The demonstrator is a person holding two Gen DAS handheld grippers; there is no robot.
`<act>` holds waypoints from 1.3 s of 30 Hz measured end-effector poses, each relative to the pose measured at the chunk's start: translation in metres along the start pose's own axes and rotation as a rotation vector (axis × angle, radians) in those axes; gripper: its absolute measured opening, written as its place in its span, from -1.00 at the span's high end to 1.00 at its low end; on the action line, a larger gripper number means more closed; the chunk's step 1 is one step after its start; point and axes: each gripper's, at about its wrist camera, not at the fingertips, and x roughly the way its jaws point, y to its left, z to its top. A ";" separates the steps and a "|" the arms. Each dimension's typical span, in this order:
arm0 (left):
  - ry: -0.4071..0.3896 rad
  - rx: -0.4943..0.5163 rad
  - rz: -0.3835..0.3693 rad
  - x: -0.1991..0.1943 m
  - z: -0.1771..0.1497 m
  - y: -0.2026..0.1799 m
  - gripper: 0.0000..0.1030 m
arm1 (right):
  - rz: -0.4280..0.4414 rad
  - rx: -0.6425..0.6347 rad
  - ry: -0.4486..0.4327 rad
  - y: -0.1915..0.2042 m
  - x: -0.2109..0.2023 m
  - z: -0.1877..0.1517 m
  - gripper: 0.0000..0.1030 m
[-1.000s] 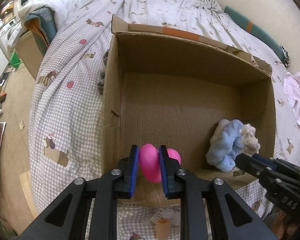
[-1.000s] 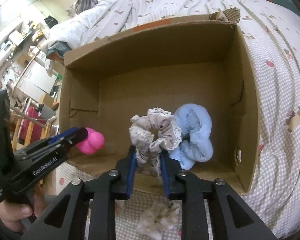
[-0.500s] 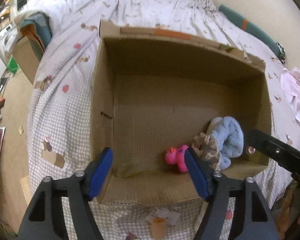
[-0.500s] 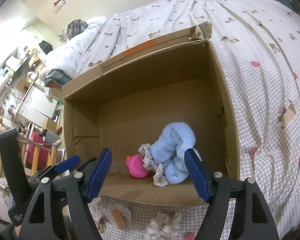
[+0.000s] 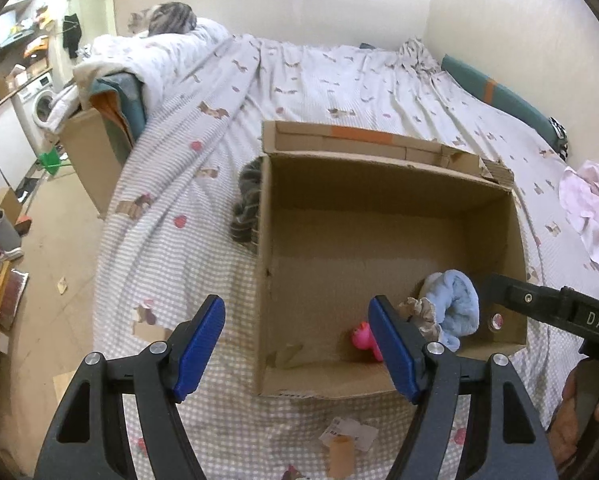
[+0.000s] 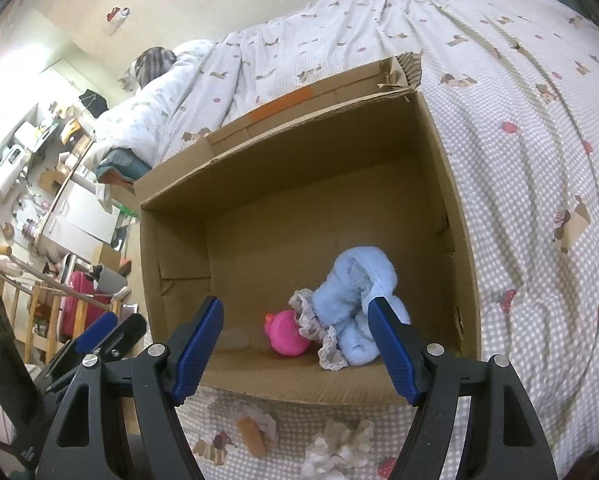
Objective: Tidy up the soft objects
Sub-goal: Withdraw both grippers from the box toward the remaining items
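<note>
Hovering wide and empty, the left gripper (image 5: 297, 344) and right gripper (image 6: 295, 344) sit above the cardboard box (image 6: 451, 216); the pink toy (image 6: 285, 332), frilly scrunchie (image 6: 319, 332) and blue plush (image 6: 355, 300) lie in its near right corner. Best lift clear before reaching for the crumpled cloth (image 6: 335, 448) on the near bedspread.

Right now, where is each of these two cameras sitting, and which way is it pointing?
Left wrist: on the left gripper, looking down into the box on the bed; its open fingers, the right gripper and a hand show.
Right wrist: on the right gripper, facing the same box; its open fingers and the left gripper show.
Both share the pink toy, blue cloth and bed.
</note>
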 end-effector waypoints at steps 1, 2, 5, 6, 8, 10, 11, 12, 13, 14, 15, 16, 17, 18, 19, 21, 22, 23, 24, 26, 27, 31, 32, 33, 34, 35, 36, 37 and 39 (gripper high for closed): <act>-0.006 -0.005 0.002 -0.003 -0.001 0.003 -0.39 | -0.002 0.001 -0.001 -0.001 -0.002 -0.001 -0.53; -0.010 -0.012 0.002 -0.005 -0.002 0.005 -0.39 | -0.005 0.001 -0.002 -0.001 -0.004 -0.002 -0.53; -0.002 -0.025 0.007 -0.012 -0.008 0.011 -0.39 | -0.014 0.002 -0.004 -0.004 -0.010 -0.005 -0.53; 0.004 -0.027 0.013 -0.013 -0.010 0.012 -0.39 | -0.019 0.002 -0.004 -0.005 -0.012 -0.007 -0.53; 0.011 -0.034 0.016 -0.015 -0.015 0.014 -0.39 | -0.026 0.000 -0.004 -0.006 -0.017 -0.010 -0.53; 0.009 -0.050 0.013 -0.019 -0.019 0.016 -0.39 | -0.033 0.001 -0.006 -0.009 -0.022 -0.015 -0.53; 0.007 -0.069 0.007 -0.021 -0.022 0.019 -0.39 | -0.035 0.004 -0.004 -0.010 -0.025 -0.017 -0.53; 0.008 -0.079 0.004 -0.023 -0.024 0.020 -0.39 | -0.039 0.009 -0.003 -0.012 -0.027 -0.021 -0.53; 0.015 -0.092 -0.004 -0.024 -0.027 0.022 -0.39 | -0.041 0.016 -0.002 -0.014 -0.030 -0.025 -0.53; 0.021 -0.099 -0.008 -0.025 -0.028 0.023 -0.39 | -0.043 0.022 0.000 -0.016 -0.032 -0.028 -0.53; 0.023 -0.103 -0.008 -0.025 -0.030 0.023 -0.39 | -0.046 0.027 0.003 -0.018 -0.034 -0.032 -0.53; 0.025 -0.108 -0.008 -0.027 -0.032 0.023 -0.39 | -0.049 0.030 0.006 -0.019 -0.035 -0.035 -0.53; 0.025 -0.111 -0.007 -0.028 -0.033 0.024 -0.39 | -0.053 0.030 0.010 -0.020 -0.037 -0.038 -0.53; 0.025 -0.114 -0.007 -0.030 -0.035 0.024 -0.39 | -0.060 0.029 0.014 -0.021 -0.038 -0.041 -0.53; 0.026 -0.118 -0.006 -0.031 -0.036 0.024 -0.39 | -0.066 0.029 0.017 -0.023 -0.040 -0.043 -0.53; 0.030 -0.129 -0.005 -0.034 -0.039 0.025 -0.39 | -0.075 0.039 0.024 -0.026 -0.042 -0.048 -0.53; 0.032 -0.132 -0.004 -0.034 -0.040 0.025 -0.39 | -0.078 0.048 0.028 -0.028 -0.042 -0.050 -0.53; 0.036 -0.131 0.001 -0.036 -0.043 0.025 -0.39 | -0.077 0.058 0.031 -0.030 -0.043 -0.052 -0.53; 0.041 -0.129 0.009 -0.036 -0.045 0.025 -0.39 | -0.076 0.069 0.037 -0.032 -0.043 -0.055 -0.53; 0.055 -0.121 0.026 -0.036 -0.049 0.025 -0.39 | -0.084 0.078 0.052 -0.035 -0.041 -0.061 -0.53; 0.064 -0.120 0.031 -0.036 -0.051 0.025 -0.39 | -0.089 0.078 0.062 -0.036 -0.040 -0.065 -0.53; 0.121 -0.130 0.030 -0.031 -0.063 0.026 -0.39 | -0.084 0.105 0.107 -0.043 -0.031 -0.083 -0.53; 0.141 -0.128 0.026 -0.028 -0.066 0.026 -0.39 | -0.093 0.111 0.127 -0.045 -0.027 -0.087 -0.53; 0.167 -0.127 0.024 -0.025 -0.069 0.026 -0.39 | -0.091 0.124 0.144 -0.047 -0.024 -0.090 -0.53; 0.179 -0.128 0.024 -0.023 -0.071 0.026 -0.39 | -0.071 0.137 0.152 -0.048 -0.023 -0.091 -0.53; 0.192 -0.131 0.025 -0.021 -0.074 0.026 -0.39 | -0.059 0.138 0.153 -0.048 -0.022 -0.092 -0.53; 0.200 -0.131 0.026 -0.021 -0.076 0.026 -0.39 | -0.066 0.132 0.153 -0.048 -0.021 -0.093 -0.53; 0.205 -0.132 0.027 -0.020 -0.078 0.026 -0.39 | -0.077 0.129 0.156 -0.048 -0.020 -0.093 -0.53; 0.212 -0.132 0.034 -0.019 -0.080 0.026 -0.39 | -0.069 0.143 0.159 -0.052 -0.020 -0.094 -0.53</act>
